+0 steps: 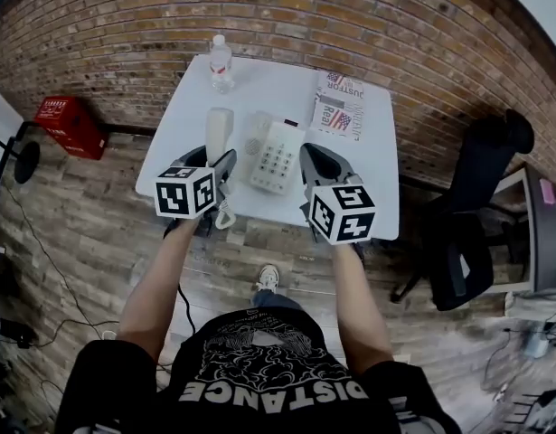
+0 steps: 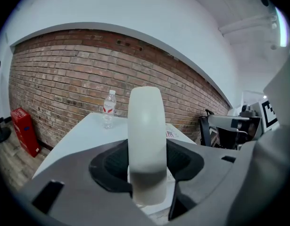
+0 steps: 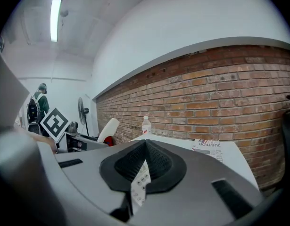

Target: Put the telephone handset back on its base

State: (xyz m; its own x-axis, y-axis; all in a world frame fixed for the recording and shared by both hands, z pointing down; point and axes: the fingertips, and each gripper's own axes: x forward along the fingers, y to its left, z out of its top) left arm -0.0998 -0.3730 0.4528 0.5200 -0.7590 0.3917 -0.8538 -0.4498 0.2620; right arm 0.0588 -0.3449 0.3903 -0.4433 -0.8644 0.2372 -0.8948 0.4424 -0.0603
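A white telephone handset [image 1: 219,132] is lifted over the left part of the white table [image 1: 372,183], left of the base. My left gripper [image 1: 220,165] is shut on its lower end. In the left gripper view the handset [image 2: 145,135] stands upright between the jaws, which press on both its sides. The white base [image 1: 276,158] with its keypad lies at the table's middle, and a coiled cord [image 1: 225,215] hangs off the front edge. My right gripper [image 1: 316,158] hovers at the base's right side, shut and empty. A sliver of the keypad [image 3: 139,185] shows below its closed jaws.
A water bottle [image 1: 221,63] stands at the table's far left corner. A newspaper [image 1: 339,104] lies at the far right. A brick wall runs behind the table. A red crate [image 1: 70,125] sits on the floor at left, a black office chair [image 1: 476,215] at right.
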